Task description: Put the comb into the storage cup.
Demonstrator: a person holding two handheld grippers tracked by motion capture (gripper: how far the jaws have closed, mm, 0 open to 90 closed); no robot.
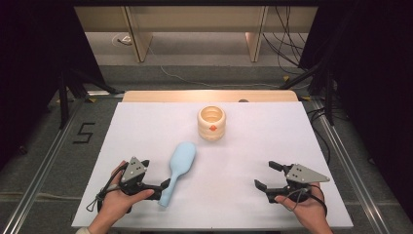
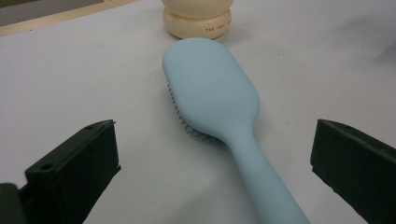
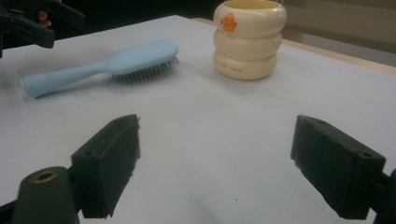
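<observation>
White table (image 1: 146,126), wood strip along far edge. Grey floor around, "5" marked on floor at left.

Item 1: hairbrush (image 1: 178,170), pale blue plastic, paddle type. Lies bristles down on table, near-left of centre. Head toward far side, handle toward near edge, slightly slanted. Left gripper view: smooth back up, dark bristles (image 2: 187,126) visible under left edge of head, handle running down between the two jaws, touching neither. Right gripper view: brush (image 3: 107,63) seen side-on, far left, bristles against tabletop.

Item 2: cup (image 1: 212,123), cream, ringed like three stacked rolls, open top, small orange mark on near side. Stands upright, centre of table toward far edge, just beyond brush head, apart from it. Left gripper view: base (image 2: 196,23) at top, small print on lower ring, illegible. Right gripper view: cup (image 3: 250,39) at upper centre, orange mark on top ring.

Item 3: left gripper (image 1: 163,187), held in left hand (image 1: 114,202), near-left, low at table. Jaws spread wide, either side of brush handle end, nothing clamped. Grey plate on top, cable trailing near-left.

Item 4: right gripper (image 1: 265,175), held in right hand (image 1: 304,207), near-right, well apart from brush and cup. Jaws wide apart, empty, pointing left toward table centre; bare white surface between them in right gripper view.
</observation>
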